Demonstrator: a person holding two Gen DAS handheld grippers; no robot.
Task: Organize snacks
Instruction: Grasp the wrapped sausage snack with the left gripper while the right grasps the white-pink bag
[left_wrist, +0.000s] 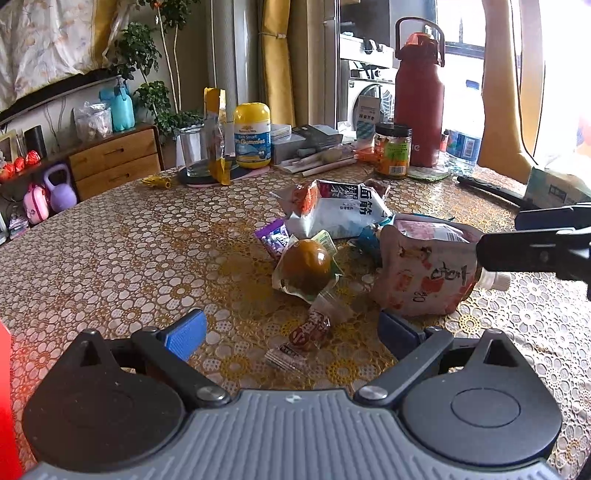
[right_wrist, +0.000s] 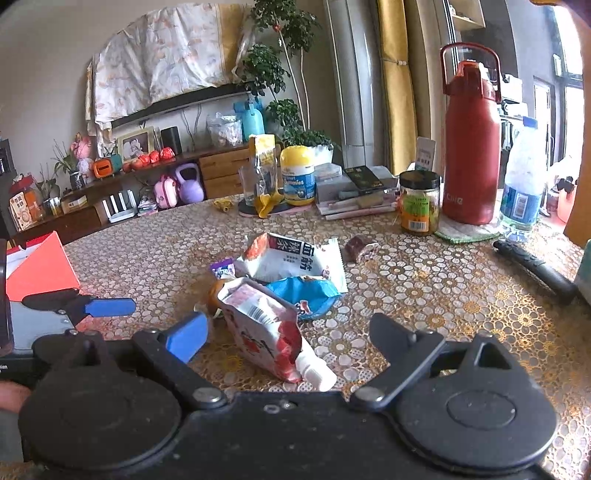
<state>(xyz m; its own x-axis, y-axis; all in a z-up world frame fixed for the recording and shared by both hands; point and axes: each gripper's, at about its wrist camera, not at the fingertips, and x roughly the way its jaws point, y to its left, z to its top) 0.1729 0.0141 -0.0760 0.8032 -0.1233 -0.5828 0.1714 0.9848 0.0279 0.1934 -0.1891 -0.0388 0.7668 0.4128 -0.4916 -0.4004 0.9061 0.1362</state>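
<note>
The right gripper is spread wide around the spouted drink pouch, which lies on the table at the near edge of the snack pile, not yet pinched. It should close on the pouch body, not the slippery cap. The left gripper is also released, hovering over a small clear-wrapped snack.
</note>
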